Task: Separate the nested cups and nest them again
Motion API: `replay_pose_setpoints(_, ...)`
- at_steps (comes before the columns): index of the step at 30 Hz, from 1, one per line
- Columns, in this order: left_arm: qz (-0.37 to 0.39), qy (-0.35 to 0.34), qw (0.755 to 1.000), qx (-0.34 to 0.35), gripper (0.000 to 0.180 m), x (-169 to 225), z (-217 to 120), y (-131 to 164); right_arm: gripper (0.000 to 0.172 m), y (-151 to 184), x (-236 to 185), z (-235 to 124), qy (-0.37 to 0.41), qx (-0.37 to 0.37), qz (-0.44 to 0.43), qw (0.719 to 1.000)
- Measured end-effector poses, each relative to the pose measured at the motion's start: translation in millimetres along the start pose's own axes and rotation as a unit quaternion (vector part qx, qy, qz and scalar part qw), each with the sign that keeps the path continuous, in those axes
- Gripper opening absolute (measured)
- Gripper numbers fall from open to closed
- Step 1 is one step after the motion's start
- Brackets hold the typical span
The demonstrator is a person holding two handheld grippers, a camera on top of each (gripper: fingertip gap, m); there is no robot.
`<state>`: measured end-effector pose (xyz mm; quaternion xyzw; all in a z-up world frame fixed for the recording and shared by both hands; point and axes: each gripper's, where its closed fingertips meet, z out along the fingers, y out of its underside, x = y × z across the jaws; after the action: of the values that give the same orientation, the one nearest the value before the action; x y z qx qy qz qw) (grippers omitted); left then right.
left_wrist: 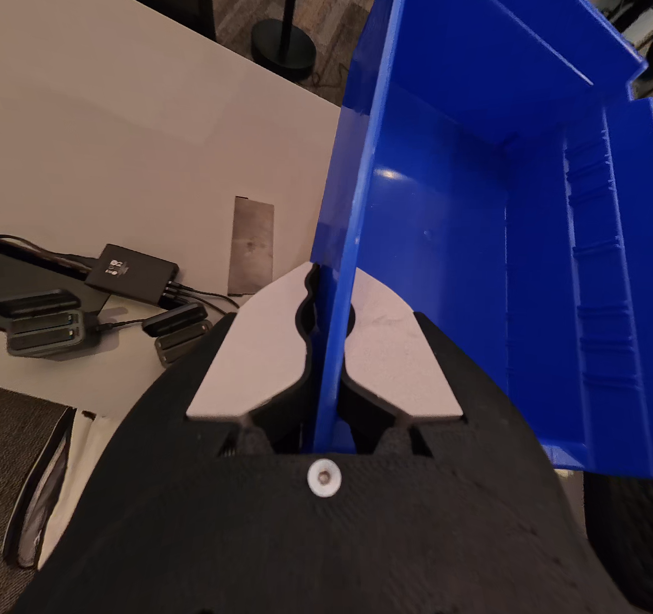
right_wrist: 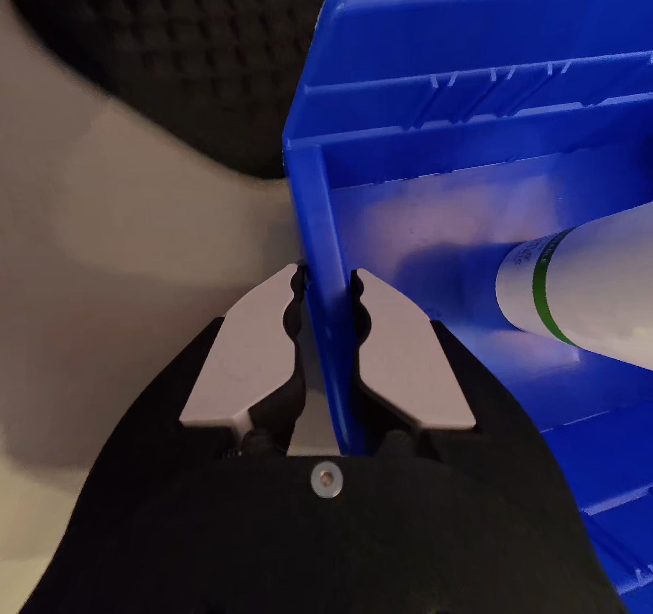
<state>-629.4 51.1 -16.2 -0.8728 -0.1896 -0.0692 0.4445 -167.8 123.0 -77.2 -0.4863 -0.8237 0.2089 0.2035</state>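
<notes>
Both hands are on blue plastic right now, and neither is on a cup. My left gripper (left_wrist: 332,278) has its fingers (left_wrist: 268,342) clamped on the thin side wall of a blue bin (left_wrist: 441,243), one pad outside and one inside, pressed flat against the plastic, so the wall runs straight up between them. I take it that grip is there to carry or steady the bin, since its inside, as far as the left wrist view shows it, holds nothing. Beyond it lies the pale counter (left_wrist: 141,119) with a black charger box (left_wrist: 130,273), its cables and a grey metal plate (left_wrist: 251,245), well apart from my work. My right gripper (right_wrist: 327,273) is doing the same job on a blue bin wall (right_wrist: 327,314), fingers (right_wrist: 243,356) closed on the thick rim from both sides. Whether that is the same bin or a second one, I cannot tell. Inside it, just right of my inner finger, lies a white cup with a green band (right_wrist: 565,289), on its side and pointing its base into the bin. That is the task's thing, I judge, possibly the nested stack, still waiting; separating has not begun.
</notes>
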Motion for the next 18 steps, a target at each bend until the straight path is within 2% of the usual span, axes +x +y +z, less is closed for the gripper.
replay_pose_setpoints(10, -0.053, -0.032, 0.997, 0.043, 0.007, -44.1, -34.3, 1.4, 0.025, -53.5, 83.9, 49.2, 0.035, -0.014, 0.063, 0.997)
replay_pose_setpoints(18, -0.061, -0.048, 0.996, 0.044, 0.007, -67.5, -43.5, 8.7, 0.025, -91.5, 153.4, 86.0, 0.085, -0.030, 0.178, 0.980)
